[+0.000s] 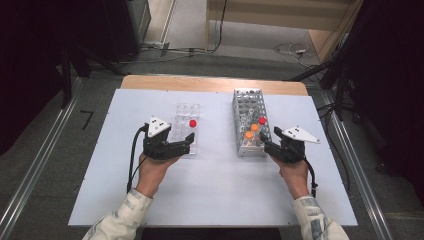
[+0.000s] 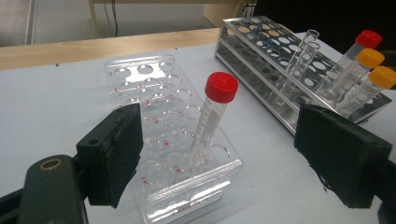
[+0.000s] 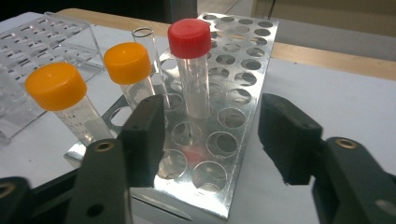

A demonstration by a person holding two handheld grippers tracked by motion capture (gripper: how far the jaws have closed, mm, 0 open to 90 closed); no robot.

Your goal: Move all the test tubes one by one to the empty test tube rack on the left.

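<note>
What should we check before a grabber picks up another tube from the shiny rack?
1. Right gripper jaws open and empty: ok.
2. Red-capped tube upright in the metal rack, in front of the open jaws: ok.
3. Two orange-capped tubes beside it, close to one jaw: not ok, they could get bumped.
4. Left gripper open, holding nothing: ok.
5. Clear plastic rack has free holes around its one red-capped tube: ok.
6. Caps screwed tight: cannot tell.
</note>
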